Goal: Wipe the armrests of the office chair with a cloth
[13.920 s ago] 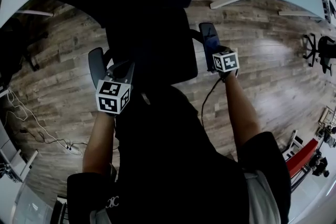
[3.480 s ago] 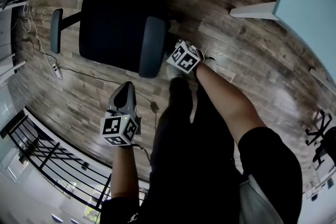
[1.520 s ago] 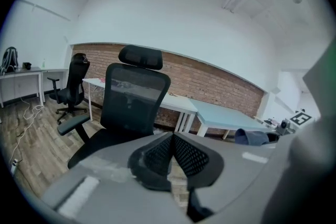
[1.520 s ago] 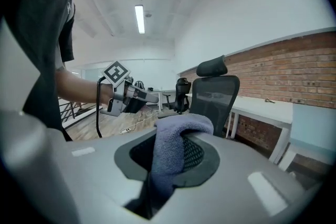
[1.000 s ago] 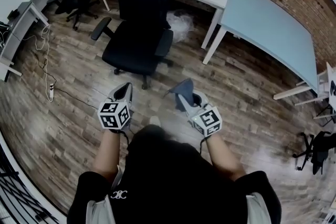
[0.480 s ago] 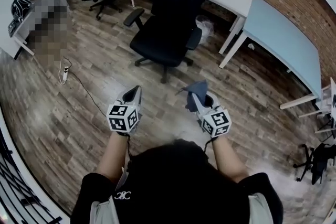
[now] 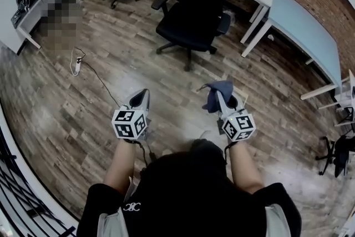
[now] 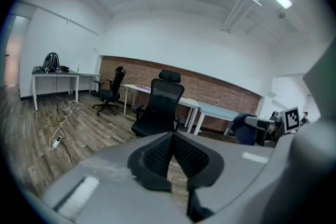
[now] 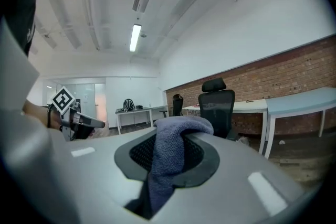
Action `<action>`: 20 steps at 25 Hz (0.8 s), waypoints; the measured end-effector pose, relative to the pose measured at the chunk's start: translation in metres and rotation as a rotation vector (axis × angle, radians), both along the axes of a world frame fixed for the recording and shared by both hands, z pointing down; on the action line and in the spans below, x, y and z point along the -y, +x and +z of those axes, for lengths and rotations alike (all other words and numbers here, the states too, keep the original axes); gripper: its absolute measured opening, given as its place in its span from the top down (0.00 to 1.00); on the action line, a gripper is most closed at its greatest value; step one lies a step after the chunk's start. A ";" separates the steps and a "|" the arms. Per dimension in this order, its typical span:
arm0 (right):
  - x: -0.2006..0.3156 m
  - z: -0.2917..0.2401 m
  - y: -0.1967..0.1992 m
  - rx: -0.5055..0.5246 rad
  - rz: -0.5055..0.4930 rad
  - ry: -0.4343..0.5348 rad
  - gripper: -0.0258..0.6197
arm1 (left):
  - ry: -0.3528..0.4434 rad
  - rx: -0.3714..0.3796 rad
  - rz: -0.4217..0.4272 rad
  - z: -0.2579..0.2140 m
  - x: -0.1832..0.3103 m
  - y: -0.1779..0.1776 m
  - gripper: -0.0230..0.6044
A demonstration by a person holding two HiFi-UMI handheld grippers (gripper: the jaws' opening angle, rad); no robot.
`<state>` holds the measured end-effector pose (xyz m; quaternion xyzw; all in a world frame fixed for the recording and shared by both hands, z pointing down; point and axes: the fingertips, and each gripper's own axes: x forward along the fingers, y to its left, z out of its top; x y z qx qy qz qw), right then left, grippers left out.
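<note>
Holding cloth (image 7: 219, 89), seemingly blue-grey, clamped between jaws of right gripper (image 7: 217, 98), near right, draped over tips. Carrying left gripper (image 7: 143, 96) near left, jaws pressed together, empty. Standing well apart from chair (image 7: 199, 3), far centre.

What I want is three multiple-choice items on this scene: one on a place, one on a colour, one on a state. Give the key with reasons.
1. The cloth is:
A on the chair; B on the floor; C in the right gripper.
2. The cloth's colour is:
A red; B blue-grey; C yellow.
3. The left gripper is:
A shut, empty; B wide open; C shut on the cloth.

Key:
1 C: the right gripper view shows it pinched between the fingers.
2 B: it reads blue-grey in the head and right gripper views.
3 A: its fingers meet with nothing between them.
</note>
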<state>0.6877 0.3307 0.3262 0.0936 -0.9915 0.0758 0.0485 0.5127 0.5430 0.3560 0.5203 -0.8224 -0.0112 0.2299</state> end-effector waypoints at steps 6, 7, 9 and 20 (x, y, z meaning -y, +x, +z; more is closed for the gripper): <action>-0.023 -0.015 0.004 -0.004 -0.014 0.054 0.86 | -0.001 0.042 -0.002 -0.007 -0.017 0.004 0.96; -0.025 -0.017 0.004 -0.001 -0.029 0.057 0.86 | -0.005 0.053 -0.004 -0.007 -0.016 0.005 0.96; -0.031 -0.020 0.005 -0.010 -0.061 0.071 0.86 | 0.016 0.028 -0.010 -0.010 -0.012 0.009 0.96; -0.028 -0.029 0.039 -0.061 -0.113 0.130 0.86 | 0.065 -0.027 -0.006 -0.027 0.016 0.055 0.95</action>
